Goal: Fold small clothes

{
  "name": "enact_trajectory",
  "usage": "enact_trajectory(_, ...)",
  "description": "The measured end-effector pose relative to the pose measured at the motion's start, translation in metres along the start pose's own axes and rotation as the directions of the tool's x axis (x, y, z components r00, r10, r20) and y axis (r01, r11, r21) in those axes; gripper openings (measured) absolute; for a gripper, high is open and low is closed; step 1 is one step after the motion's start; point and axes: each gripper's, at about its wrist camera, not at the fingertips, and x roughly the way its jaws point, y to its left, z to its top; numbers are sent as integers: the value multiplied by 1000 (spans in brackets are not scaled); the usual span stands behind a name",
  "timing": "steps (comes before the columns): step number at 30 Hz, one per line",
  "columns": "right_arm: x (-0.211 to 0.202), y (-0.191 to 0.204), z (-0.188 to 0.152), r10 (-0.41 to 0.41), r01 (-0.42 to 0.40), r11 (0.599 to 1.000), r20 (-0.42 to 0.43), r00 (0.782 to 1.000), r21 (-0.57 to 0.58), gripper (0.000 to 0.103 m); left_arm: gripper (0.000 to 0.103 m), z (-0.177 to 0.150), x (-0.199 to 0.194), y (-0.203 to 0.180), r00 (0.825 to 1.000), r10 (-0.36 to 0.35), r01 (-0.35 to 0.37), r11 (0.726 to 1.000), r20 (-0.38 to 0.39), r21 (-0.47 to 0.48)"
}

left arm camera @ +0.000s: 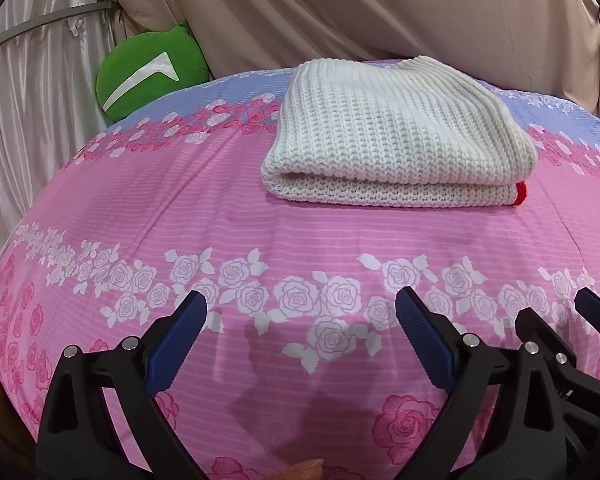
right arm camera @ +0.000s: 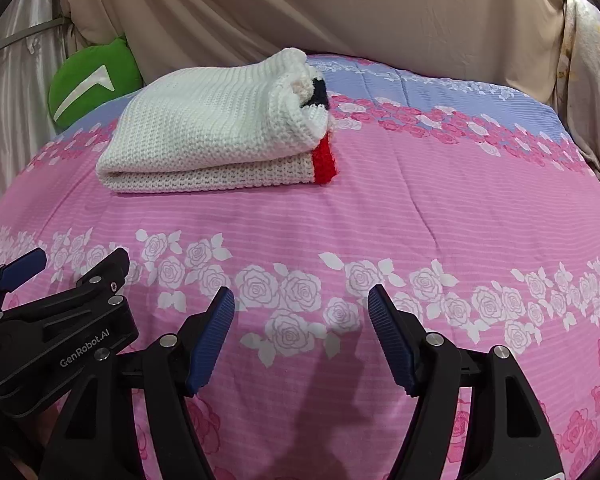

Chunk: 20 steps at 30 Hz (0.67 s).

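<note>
A white knitted garment (left arm camera: 396, 136) lay folded into a thick, neat rectangle on the far part of a bed, resting on a pink bedspread (left arm camera: 228, 216) printed with bands of white and pink roses and a pale blue strip at the far edge. In the left wrist view the fold faced the camera, the layers stacked one on another, with a small red trim (left arm camera: 521, 191) showing at the near right corner. The right wrist view showed the same garment (right arm camera: 204, 128) from the other side: the red trim (right arm camera: 323, 162) ran down its right end, and a bit of dark fabric (right arm camera: 320, 94) peeped out of the rolled layers above it.

The left tongs (left arm camera: 302, 314) hung over the near part of the bedspread, well apart from the garment, their blue ribbed pads (left arm camera: 178, 340) spread wide with nothing between them. The right tongs (right arm camera: 302, 308) were likewise spread and empty, hovering over the row of white roses, just beside the left tongs; each appeared at the edge of the other's view.

A green cushion (left arm camera: 148, 72) with a white mark leaned behind the bed on the left, against pale draped cloth (left arm camera: 380, 8) that covered the background. Shiny white curtain fabric (left arm camera: 32, 92) hung at the far left.
</note>
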Motion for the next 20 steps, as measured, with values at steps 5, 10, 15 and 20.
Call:
enact_trajectory(5,0,0,0,2,-2,1000,0,1000,-2,68,92,0,0,0,1000,5,-5,1000,0,3)
enact_trajectory(10,0,0,0,1,-1,1000,2,1000,0,68,90,0,-2,-1,1000,9,-9,1000,10,7)
enact_trajectory(15,0,-2,0,1,-1,1000,2,1000,-3,68,85,0,-1,-5,1000,14,-14,1000,3,25)
enact_trajectory(20,0,0,0,-6,6,1000,3,1000,-3,68,84,1,-1,-2,1000,15,-15,1000,7,21)
